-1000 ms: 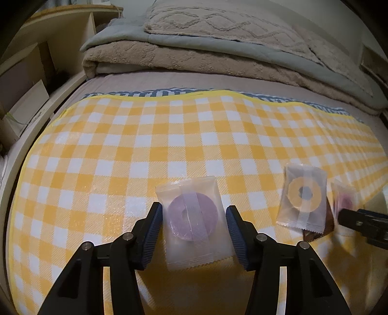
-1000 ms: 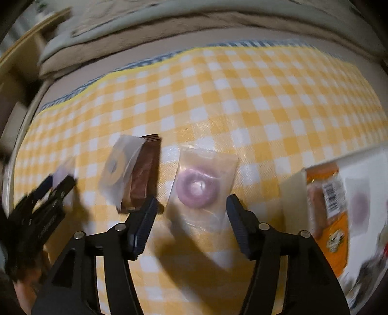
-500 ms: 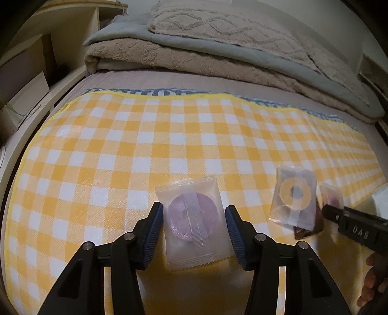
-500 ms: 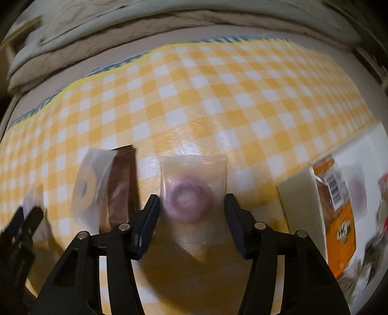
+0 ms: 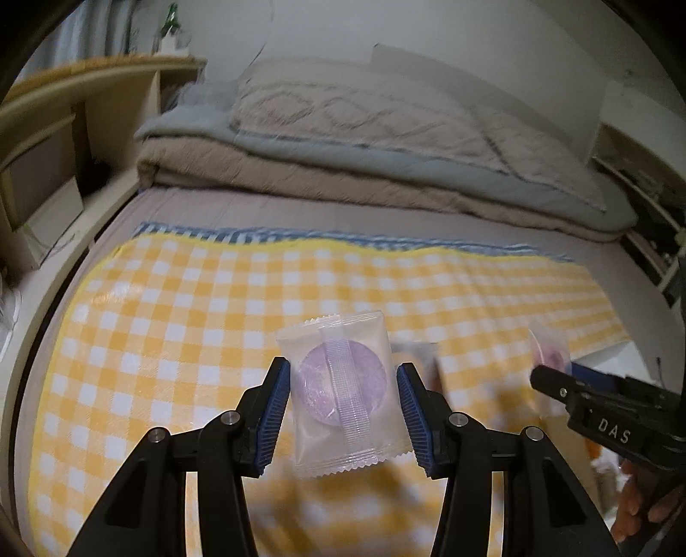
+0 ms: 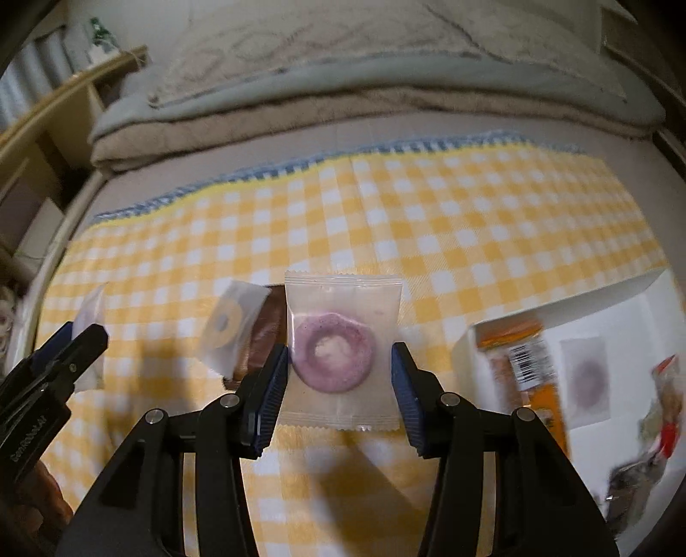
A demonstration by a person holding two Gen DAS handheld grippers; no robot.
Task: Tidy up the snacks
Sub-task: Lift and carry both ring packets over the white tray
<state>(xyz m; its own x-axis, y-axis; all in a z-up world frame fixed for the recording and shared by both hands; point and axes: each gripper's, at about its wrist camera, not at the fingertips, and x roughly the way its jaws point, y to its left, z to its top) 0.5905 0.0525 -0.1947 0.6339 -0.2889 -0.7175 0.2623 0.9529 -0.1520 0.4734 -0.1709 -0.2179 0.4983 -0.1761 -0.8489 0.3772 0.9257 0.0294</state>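
Ahead of me a bed under a yellow-and-white checked cloth (image 5: 180, 308), folded beige and grey quilts (image 5: 343, 171) heaped at its far end, pale wooden shelving (image 5: 64, 111) to my left, plain white wall (image 5: 428, 34) behind, dim indoor light.

Both wrist cams angle down, close over shared checked cloth (image 5: 180, 300) (image 6: 471, 223)

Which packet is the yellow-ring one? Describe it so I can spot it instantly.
On the yellow checked cloth, look just left of the right claw. The yellow-ring packet leans on a brown wrapper; its ring is pale yellow, while the claw's packet holds a purple one.
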